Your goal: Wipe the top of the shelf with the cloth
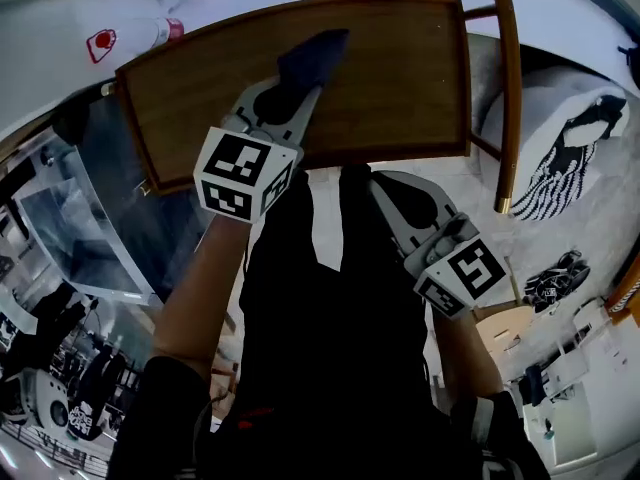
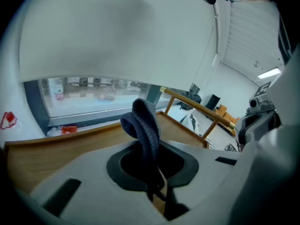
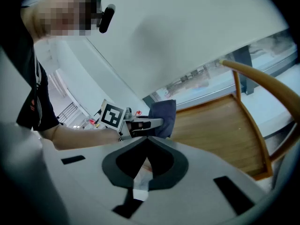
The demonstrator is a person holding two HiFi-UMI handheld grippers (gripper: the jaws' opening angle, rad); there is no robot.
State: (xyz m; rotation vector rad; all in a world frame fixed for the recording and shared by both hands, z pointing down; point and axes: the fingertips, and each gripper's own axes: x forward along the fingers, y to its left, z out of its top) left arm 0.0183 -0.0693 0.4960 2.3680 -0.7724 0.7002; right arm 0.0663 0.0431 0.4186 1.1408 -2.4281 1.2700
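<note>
The left gripper [image 1: 296, 92], fingers clamped on the cloth [image 1: 314, 54], hangs over the shelf top [image 1: 400, 78], while the right gripper [image 1: 392, 190] has its fingers together and empty; most of the wiping looks yet to be done.

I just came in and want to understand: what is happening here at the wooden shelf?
A person with a gripper in each hand stands at a wooden shelf. The left claw is shut on a dark blue cloth and holds it over the shelf top, near the middle. I cannot tell whether the cloth presses on the wood. The right claw is shut, holds nothing, and hangs near the person's body, off the shelf.
</note>
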